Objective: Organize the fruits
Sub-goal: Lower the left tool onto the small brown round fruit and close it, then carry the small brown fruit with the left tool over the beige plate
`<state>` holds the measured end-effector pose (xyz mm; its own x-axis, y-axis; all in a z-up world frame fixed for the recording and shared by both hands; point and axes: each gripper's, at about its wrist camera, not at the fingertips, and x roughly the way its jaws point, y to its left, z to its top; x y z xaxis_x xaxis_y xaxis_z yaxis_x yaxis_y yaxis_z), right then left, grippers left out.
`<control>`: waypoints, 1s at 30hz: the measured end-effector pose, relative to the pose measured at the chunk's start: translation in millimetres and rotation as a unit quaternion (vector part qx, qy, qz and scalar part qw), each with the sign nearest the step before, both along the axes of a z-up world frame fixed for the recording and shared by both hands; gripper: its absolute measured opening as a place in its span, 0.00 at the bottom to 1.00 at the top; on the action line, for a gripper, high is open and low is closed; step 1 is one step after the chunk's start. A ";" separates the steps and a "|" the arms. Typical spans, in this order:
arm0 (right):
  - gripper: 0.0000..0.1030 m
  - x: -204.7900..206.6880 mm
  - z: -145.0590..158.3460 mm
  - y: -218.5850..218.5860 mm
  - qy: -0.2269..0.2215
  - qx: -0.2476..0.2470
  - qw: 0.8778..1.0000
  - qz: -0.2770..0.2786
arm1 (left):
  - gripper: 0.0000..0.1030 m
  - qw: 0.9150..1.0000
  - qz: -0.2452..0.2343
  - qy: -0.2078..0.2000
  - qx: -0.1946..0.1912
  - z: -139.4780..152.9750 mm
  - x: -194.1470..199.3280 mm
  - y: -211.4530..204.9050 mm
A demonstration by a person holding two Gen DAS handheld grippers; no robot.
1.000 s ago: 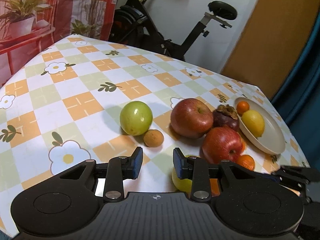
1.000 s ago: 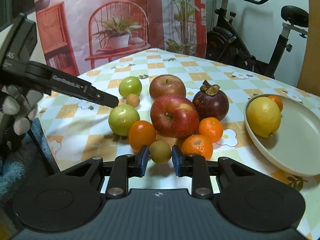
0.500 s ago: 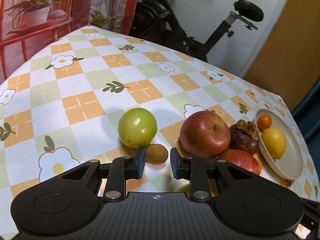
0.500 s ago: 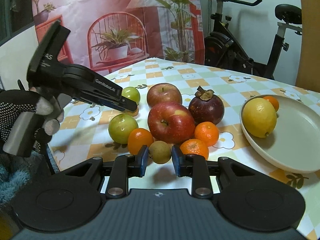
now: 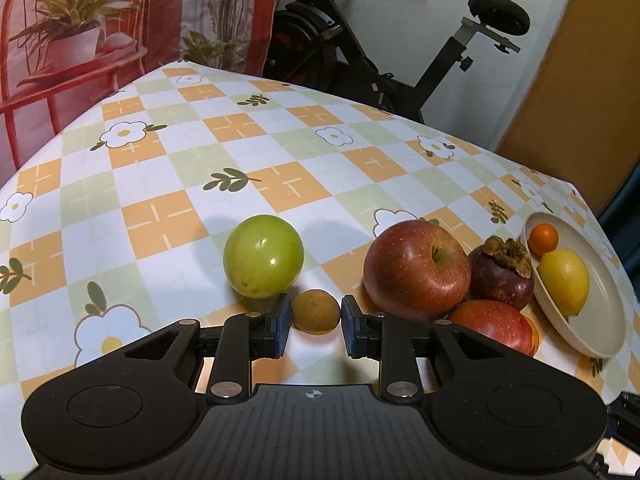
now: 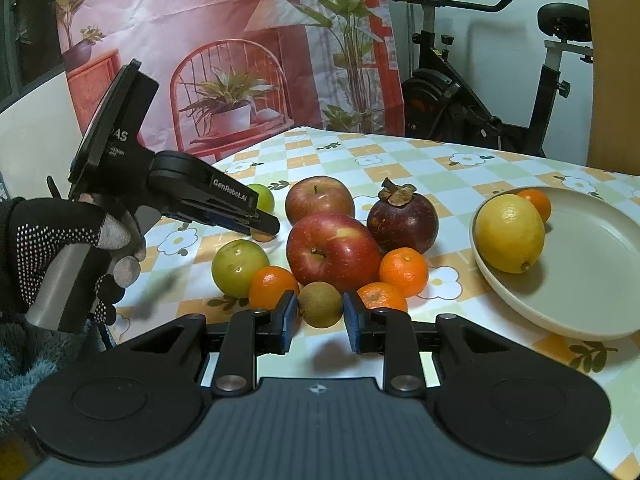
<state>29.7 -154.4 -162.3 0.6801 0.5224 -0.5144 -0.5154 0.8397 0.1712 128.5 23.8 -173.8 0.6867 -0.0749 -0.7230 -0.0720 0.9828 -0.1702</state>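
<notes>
My left gripper (image 5: 314,312) is shut on a small brown fruit (image 5: 316,311) that rests on the checked tablecloth, just in front of a green fruit (image 5: 263,256). The right wrist view shows the same left gripper (image 6: 266,228) low over the cloth, held by a gloved hand (image 6: 60,248). My right gripper (image 6: 319,312) is shut on another small brown fruit (image 6: 320,304) at the near edge of the pile. That pile holds two red apples (image 6: 334,254), a mangosteen (image 6: 402,218), tangerines (image 6: 404,272) and a second green fruit (image 6: 240,266).
A beige plate (image 6: 592,280) at the right holds a lemon (image 6: 510,232) and a small orange (image 6: 536,204). An exercise bike (image 5: 400,60) stands beyond the far table edge. The cloth (image 5: 160,168) runs bare to the far left.
My left gripper came forward over the small brown fruit and its jaws closed onto it. The right gripper stayed nearly still, with its brown fruit fixed between the pads.
</notes>
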 end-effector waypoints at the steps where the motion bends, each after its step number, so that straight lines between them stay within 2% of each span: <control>1: 0.27 0.1 -0.1 -0.4 0.001 0.001 1.000 -0.001 | 0.28 1.000 -0.002 -0.001 0.004 0.4 -1.9 -0.6; 10: 0.27 -1.5 3.8 -5.1 -0.009 0.009 1.000 -0.014 | 0.28 0.998 -0.024 -0.053 0.027 23.7 -27.8 -6.4; 16: 0.27 -1.5 9.4 -14.4 -0.020 0.018 0.999 -0.033 | 0.28 0.992 -0.074 -0.098 0.038 49.7 -36.7 -30.7; 23: 0.27 1.4 16.8 -46.2 -0.029 0.033 0.995 -0.090 | 0.28 0.979 -0.163 -0.116 0.030 64.8 -35.5 -80.0; 30: 0.27 4.1 15.3 -86.0 -0.030 0.038 0.987 -0.156 | 0.28 0.961 -0.252 -0.105 0.036 49.7 -26.9 -138.7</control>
<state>33.8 -240.3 -147.0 0.8415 0.3188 -0.4361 -0.2452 0.9447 0.2176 101.6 -114.9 -124.1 0.7078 -0.3905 -0.5887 0.4445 0.8938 -0.0585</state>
